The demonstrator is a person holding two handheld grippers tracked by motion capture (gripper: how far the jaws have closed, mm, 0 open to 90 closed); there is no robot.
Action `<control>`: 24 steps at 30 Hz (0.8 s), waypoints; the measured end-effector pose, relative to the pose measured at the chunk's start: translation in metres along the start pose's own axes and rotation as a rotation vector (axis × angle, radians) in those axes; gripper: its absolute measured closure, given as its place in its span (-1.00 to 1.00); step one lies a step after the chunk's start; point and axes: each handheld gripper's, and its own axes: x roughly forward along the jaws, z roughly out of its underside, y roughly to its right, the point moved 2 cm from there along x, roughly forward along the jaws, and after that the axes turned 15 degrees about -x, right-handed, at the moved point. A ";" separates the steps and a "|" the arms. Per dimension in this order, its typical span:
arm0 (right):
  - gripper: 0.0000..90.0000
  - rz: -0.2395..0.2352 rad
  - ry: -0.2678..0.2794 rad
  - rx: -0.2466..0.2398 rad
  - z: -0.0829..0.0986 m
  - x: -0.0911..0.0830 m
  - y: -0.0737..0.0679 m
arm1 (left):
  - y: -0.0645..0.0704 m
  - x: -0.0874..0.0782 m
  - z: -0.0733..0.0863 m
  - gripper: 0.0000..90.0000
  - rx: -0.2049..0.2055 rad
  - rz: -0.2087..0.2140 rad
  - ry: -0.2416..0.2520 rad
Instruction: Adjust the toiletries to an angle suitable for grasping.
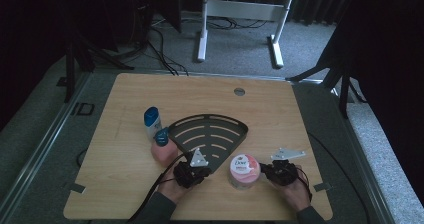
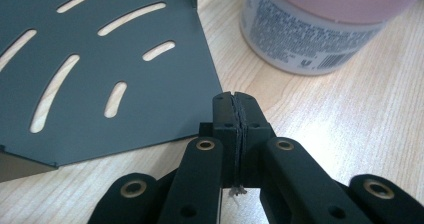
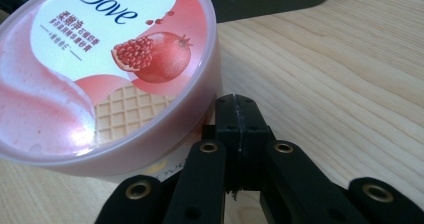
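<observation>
Two grippers sit low at the near edge of a light wood-grain table [image 1: 125, 114], both w/ jaws pressed together and holding nothing. Left gripper [image 2: 235, 101] rests by the pointed corner of a black slotted quarter-round shelf tray [image 1: 235, 126]; in the left gripper view its tips are just off the tray's corner, over bare wood, not touching it as far as I can tell. Right gripper [image 3: 236, 104] is just beside a round Dove tub [image 1: 244, 170], pink lid w/ pomegranate print; in the right gripper view the tips are at the tub's side wall, contact unclear. Tub stands upright on the table between the two grippers, just off the tray's right straight edge, near front of tabletop.

Left of the tray: a white bottle w/ blue cap [image 1: 152, 121], a small blue-topped item [image 1: 161, 136] and a pink block [image 1: 165, 153] below it, clustered close, the pink one next to the tray's left edge.

Tabletop has rounded corners and a grey cable grommet [image 1: 239, 91] near the far edge. It sits on a grey platform; beyond is grey carpet w/ black cables [image 1: 160, 49] trailing, white desk legs [image 1: 240, 14], and dark curtains both sides. Room is dim.
</observation>
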 end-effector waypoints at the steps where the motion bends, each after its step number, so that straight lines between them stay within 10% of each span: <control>1: 1.00 -0.006 0.000 -0.007 -0.001 0.001 -0.001 | 0.000 0.000 0.000 0.97 0.002 0.001 -0.003; 24: 0.92 -0.070 0.008 -0.049 -0.011 0.014 -0.012 | -0.005 0.004 0.000 0.69 0.020 0.010 0.001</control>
